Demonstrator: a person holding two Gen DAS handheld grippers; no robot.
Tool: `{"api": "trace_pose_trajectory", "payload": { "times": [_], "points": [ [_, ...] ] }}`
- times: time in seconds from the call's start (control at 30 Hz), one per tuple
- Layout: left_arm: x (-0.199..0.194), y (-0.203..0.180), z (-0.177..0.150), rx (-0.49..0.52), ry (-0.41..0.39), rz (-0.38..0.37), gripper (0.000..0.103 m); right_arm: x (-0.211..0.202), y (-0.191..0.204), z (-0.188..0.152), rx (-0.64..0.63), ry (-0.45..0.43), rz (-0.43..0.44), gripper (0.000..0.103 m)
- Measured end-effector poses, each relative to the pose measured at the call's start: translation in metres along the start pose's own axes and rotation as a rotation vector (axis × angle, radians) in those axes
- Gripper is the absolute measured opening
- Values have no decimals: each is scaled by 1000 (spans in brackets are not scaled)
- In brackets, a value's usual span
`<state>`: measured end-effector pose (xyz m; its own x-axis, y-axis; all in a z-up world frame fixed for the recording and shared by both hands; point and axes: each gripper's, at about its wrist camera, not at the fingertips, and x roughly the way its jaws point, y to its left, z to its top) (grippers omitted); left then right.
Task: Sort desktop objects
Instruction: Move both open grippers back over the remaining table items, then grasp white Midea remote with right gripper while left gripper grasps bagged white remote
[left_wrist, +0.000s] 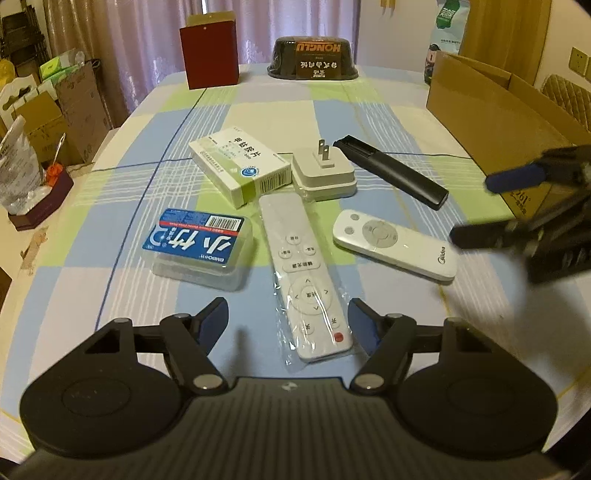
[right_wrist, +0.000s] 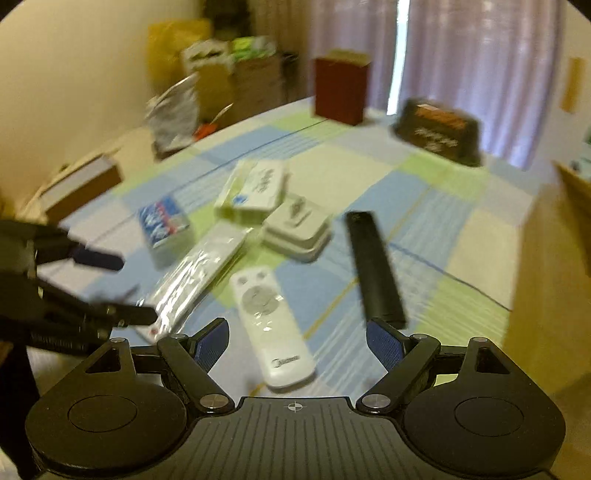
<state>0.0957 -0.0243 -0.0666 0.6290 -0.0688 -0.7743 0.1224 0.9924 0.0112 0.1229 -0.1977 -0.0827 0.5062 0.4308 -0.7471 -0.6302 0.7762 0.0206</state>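
Observation:
My left gripper is open above the near end of a long white remote in a plastic sleeve. Beside it lie a short white remote, a black remote, a white plug adapter, a white-green medicine box and a clear box with a blue label. My right gripper is open over the near end of the short white remote, with the black remote just right of it. The right wrist view is motion-blurred. Nothing is held.
An open cardboard box stands on the table's right side. A dark red paper bag and a dark wrapped package stand at the far edge of the checked tablecloth. Bags and boxes crowd the room to the left.

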Motion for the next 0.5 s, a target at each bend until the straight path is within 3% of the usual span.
{"api": "trace_pose_trajectory", "payload": {
  "times": [0.07,0.13,0.33,0.43,0.5],
  "points": [
    [2,-1,0,3,-1,-3,67,13,0,-3,-17,25,23,82],
    [3,-1,0,8,-2,-6,67,23,-1,-5,-26,53,47,64],
    [9,-1,-1,9,8,-10,67,47,5,-6,-89,91,58,63],
    [10,0,-2,7,12,-12,67,50,5,-5,-79,92,63,45],
    [11,-1,-2,9,13,-15,67,48,4,-5,-55,103,42,42]
  ]
}}
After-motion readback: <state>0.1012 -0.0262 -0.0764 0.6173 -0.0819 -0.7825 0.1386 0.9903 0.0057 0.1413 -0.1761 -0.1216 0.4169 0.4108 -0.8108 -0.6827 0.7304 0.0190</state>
